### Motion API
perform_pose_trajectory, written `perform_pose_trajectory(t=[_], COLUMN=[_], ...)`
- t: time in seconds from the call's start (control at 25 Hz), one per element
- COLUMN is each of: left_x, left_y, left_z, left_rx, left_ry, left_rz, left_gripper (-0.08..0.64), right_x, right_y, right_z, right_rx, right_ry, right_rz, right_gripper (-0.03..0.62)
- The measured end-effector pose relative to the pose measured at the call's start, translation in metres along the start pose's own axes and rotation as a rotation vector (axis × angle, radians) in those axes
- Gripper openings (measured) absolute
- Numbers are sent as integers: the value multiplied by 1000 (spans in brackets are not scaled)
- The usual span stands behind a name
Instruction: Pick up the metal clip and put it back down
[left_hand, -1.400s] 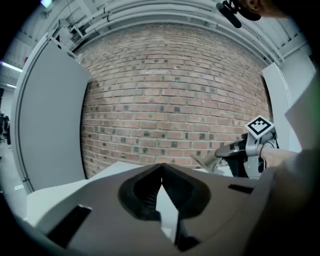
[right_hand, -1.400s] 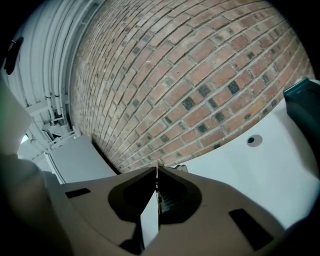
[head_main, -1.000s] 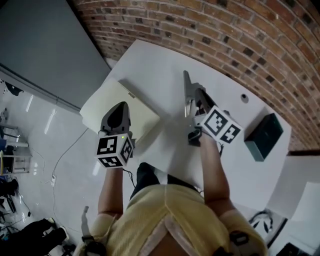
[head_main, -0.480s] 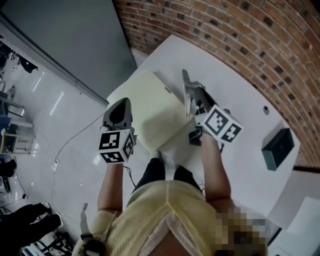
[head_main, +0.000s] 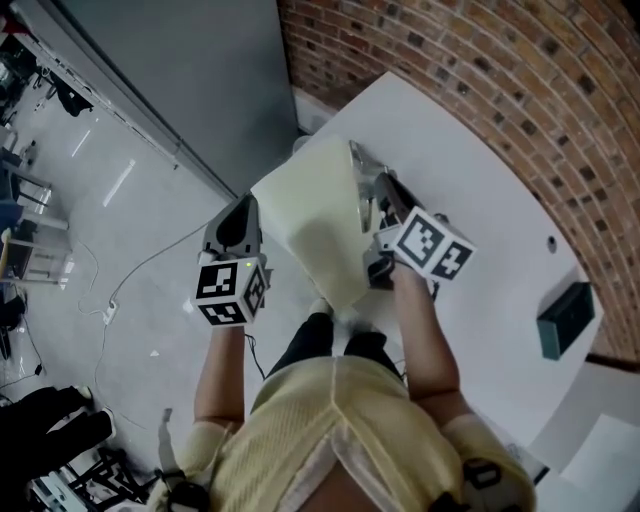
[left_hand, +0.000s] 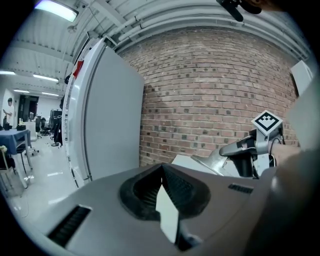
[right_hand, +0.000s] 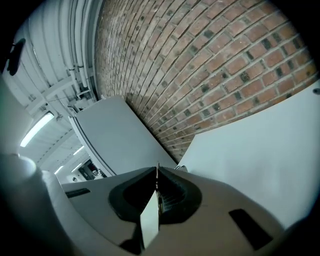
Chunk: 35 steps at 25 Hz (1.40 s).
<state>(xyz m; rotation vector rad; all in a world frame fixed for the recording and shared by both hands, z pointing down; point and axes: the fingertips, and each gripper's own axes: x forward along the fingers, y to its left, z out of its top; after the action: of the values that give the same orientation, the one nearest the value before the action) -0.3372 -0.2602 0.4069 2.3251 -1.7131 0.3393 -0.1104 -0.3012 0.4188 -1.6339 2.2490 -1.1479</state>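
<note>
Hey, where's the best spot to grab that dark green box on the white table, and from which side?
Likely across the narrower width of the dark green box, coming down from above: it lies flat on the white table with nothing beside it, so both long sides look free.

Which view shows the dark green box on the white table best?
The head view: there the box lies whole on the table, near its edge. The left gripper view and the right gripper view do not show it.
</note>
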Motion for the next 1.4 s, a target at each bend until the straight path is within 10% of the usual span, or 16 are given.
perform_pose_trajectory(t=[0.96, 1.4], left_x=[0, 5], left_y=[57, 64], left_z=[-46, -46], left_rx=[-92, -77], left_ry=[83, 68], left_rz=[80, 74], left_gripper=[3, 3], right_x=[85, 89], right_y=[59, 48], right_z=[-101, -110], right_rx=[-47, -176], right_ry=[301, 328], right_rz=[134, 71], right_gripper=[14, 21])
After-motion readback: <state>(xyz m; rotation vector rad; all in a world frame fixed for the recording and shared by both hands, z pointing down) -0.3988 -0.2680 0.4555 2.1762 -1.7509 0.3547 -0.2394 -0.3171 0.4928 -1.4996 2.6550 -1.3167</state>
